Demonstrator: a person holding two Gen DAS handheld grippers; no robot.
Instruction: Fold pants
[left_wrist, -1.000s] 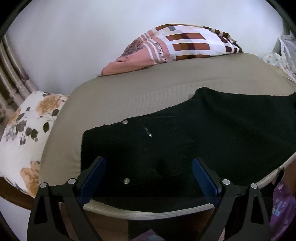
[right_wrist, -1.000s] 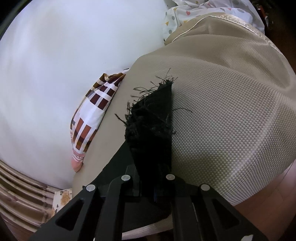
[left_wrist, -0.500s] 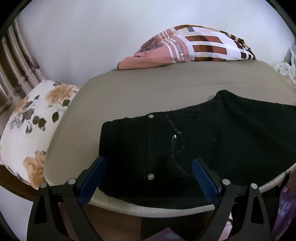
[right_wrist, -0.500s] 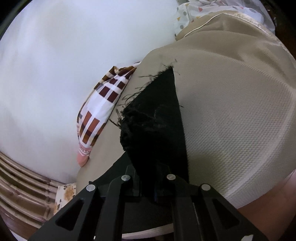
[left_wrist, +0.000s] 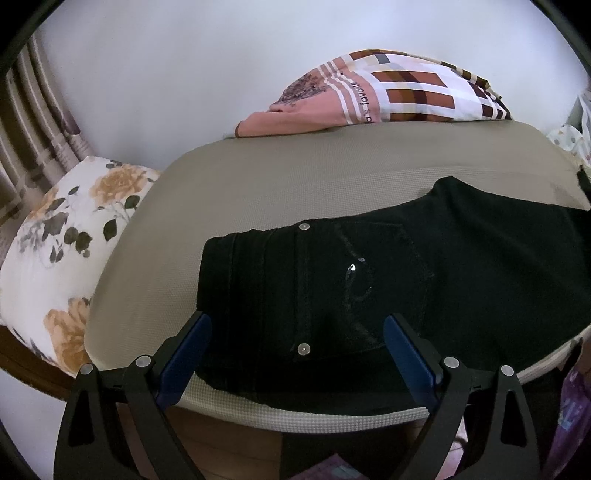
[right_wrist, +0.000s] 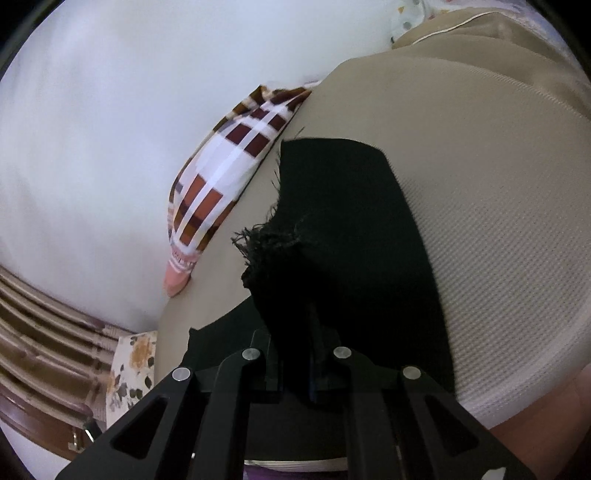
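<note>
Black pants (left_wrist: 369, 280) lie flat on a beige mattress (left_wrist: 295, 177), waistband to the left with two metal buttons showing. My left gripper (left_wrist: 297, 354) is open, its blue-padded fingers (left_wrist: 183, 354) hovering astride the waist area near the mattress's front edge. My right gripper (right_wrist: 295, 369) is shut on the frayed hem of a pant leg (right_wrist: 332, 236), which drapes forward over the mattress (right_wrist: 498, 184). The right fingertips are hidden in the black cloth.
A checked brown-and-white pillow (left_wrist: 388, 92) lies at the mattress's far edge by the white wall. A floral pillow (left_wrist: 62, 251) sits off the left side. Curtains (left_wrist: 33, 122) hang at the far left. The mattress's front edge drops off just before my left gripper.
My left gripper has drifted left and closer to the waistband. My right gripper has carried the hem along, and more of the leg now spreads out in front of it.
</note>
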